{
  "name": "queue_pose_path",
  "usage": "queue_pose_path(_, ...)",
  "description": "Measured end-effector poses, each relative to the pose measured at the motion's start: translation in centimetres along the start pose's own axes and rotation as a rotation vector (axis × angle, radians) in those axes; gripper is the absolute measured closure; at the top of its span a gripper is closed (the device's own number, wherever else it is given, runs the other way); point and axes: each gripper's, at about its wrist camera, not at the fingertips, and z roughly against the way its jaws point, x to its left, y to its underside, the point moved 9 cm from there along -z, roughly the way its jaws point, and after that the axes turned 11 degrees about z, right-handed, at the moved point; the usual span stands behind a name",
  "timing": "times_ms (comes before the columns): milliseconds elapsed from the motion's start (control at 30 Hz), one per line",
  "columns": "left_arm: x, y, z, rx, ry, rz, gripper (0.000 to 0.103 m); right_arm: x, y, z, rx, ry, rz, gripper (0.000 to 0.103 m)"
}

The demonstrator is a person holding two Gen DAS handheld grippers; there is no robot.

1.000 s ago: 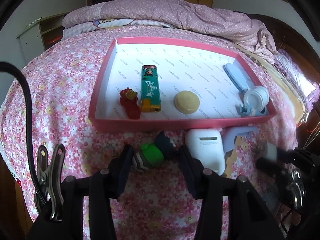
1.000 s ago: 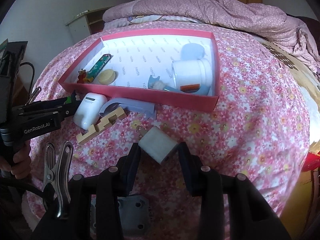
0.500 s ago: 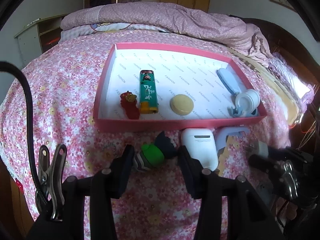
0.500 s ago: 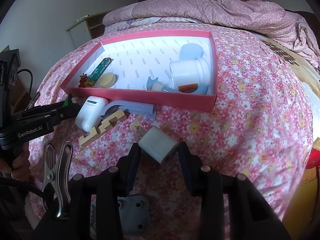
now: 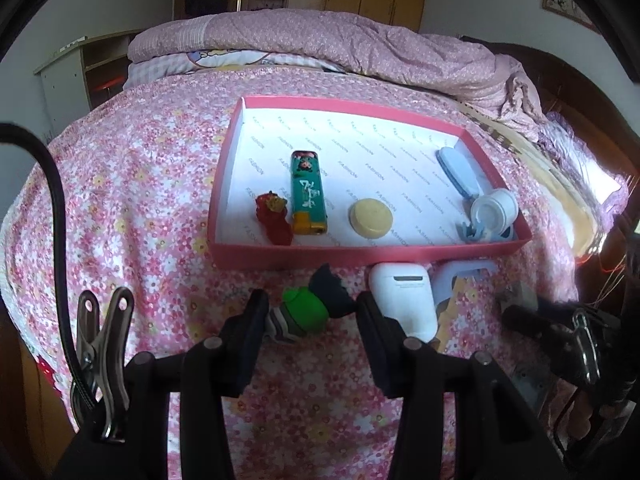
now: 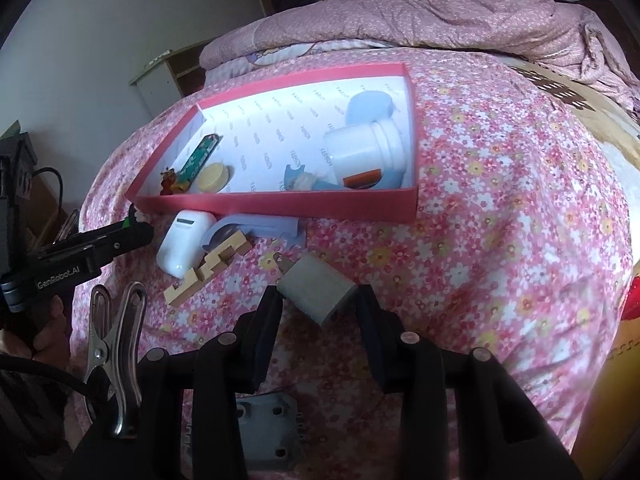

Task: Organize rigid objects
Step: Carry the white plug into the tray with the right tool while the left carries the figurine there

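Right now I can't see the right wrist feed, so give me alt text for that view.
The right gripper straddles a white plug adapter on the flowered bedspread, fingers either side; contact is unclear. Beyond lies a pink tray holding a white jar and small items, with a white earbud case and wooden block outside its near wall.
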Motion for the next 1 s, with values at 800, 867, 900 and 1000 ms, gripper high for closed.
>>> queue_pose_path(800, -4.6, -8.1, -0.9, -0.062, 0.039, -0.118, 0.055, 0.8, -6.9, 1.0, -0.043, 0.013, 0.112, 0.064)
queue_pose_path(867, -4.8, -8.9, -1.5, -0.064, 0.034, -0.121, 0.055, 0.7, -8.1, 0.5, -0.047, 0.018, 0.12, 0.064)
queue_pose_path(900, -4.9, -9.4, -2.1, -0.058, 0.041, -0.117, 0.055, 0.6, -8.6, 0.2, -0.047, 0.018, 0.122, 0.064)
queue_pose_path(1000, -5.0, -10.6, -3.6, -0.046, 0.049, -0.103, 0.055, 0.4, -10.2, -1.1, -0.039, 0.017, 0.123, 0.064)
